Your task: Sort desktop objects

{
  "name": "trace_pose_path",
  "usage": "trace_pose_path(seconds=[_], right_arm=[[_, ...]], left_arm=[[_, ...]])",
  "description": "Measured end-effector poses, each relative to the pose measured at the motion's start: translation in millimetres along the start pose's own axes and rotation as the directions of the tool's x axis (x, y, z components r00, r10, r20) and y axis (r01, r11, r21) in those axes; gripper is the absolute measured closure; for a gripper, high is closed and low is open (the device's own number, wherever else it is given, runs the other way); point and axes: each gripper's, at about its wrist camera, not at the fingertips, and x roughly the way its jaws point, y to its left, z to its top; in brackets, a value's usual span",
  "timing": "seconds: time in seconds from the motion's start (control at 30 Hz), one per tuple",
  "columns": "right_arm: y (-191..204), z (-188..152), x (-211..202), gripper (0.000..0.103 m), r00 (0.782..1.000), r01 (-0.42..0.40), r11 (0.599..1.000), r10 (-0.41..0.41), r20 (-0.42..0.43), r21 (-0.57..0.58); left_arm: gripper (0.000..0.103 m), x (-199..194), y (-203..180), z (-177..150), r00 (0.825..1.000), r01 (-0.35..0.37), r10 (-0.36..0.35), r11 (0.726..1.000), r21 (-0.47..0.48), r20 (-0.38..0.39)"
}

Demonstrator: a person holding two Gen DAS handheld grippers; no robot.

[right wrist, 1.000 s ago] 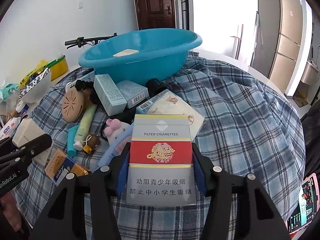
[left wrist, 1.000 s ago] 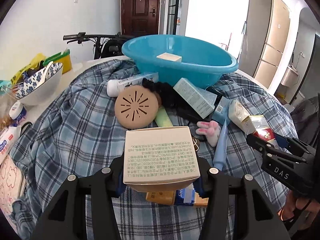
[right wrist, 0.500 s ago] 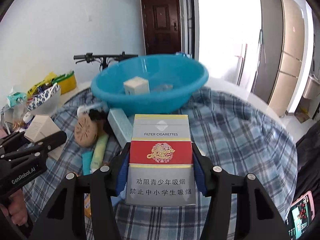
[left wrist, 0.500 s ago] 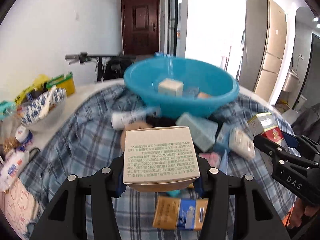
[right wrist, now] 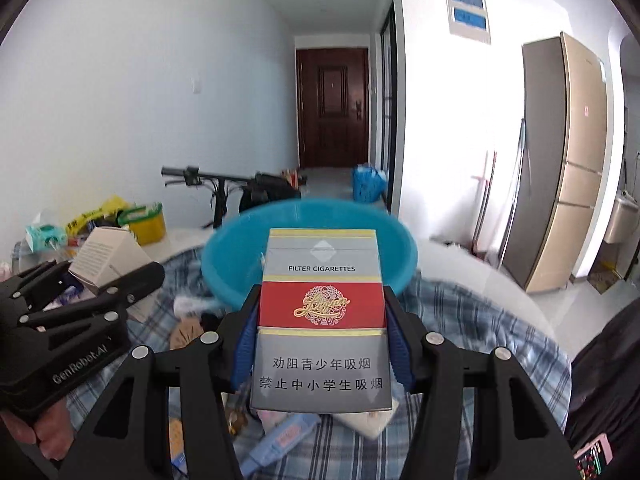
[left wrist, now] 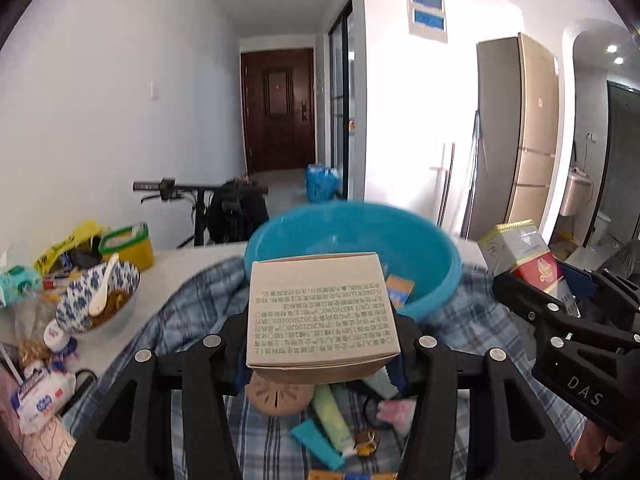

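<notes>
My left gripper [left wrist: 320, 340] is shut on a beige cardboard box [left wrist: 320, 312] with printed text, held up above the plaid cloth. My right gripper [right wrist: 322, 344] is shut on a grey and red cigarette pack [right wrist: 322, 320]. Straight ahead of both stands a blue plastic basin [left wrist: 432, 256], [right wrist: 224, 256] with a small orange item inside. In the left wrist view the right gripper [left wrist: 560, 320] with the cigarette pack [left wrist: 520, 256] hangs at the right. The right wrist view shows the left gripper [right wrist: 80, 300] and its box [right wrist: 104, 256] at the left.
Below the grippers lie a round tan disc [left wrist: 280, 396], a green tube [left wrist: 332, 416] and other small items on the plaid cloth [left wrist: 192, 300]. A patterned bowl [left wrist: 96, 300] with a spoon and packets crowd the left table edge. A bicycle [left wrist: 200, 200] stands behind.
Both grippers have risen with their boxes and tilted up, so the cluttered cloth has dropped low in view and the hallway and door now fill the upper part. The grips are unchanged.
</notes>
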Motion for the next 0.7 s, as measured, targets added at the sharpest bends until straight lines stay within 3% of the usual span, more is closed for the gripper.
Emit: trace_pose_path(seconds=[0.33, 0.7], right_arm=[[8, 45, -20, 0.049, 0.988, -0.01, 1.0, 0.012, 0.152, -0.015], [10, 83, -24, 0.049, 0.962, -0.009, 0.999, 0.018, 0.271, -0.036]], left_arm=[[0.049, -16, 3, 46, 0.992, 0.0, 0.004, 1.0, -0.028, 0.125], [0.049, -31, 4, 90, 0.967, -0.001, 0.003, 1.0, -0.007, 0.255]])
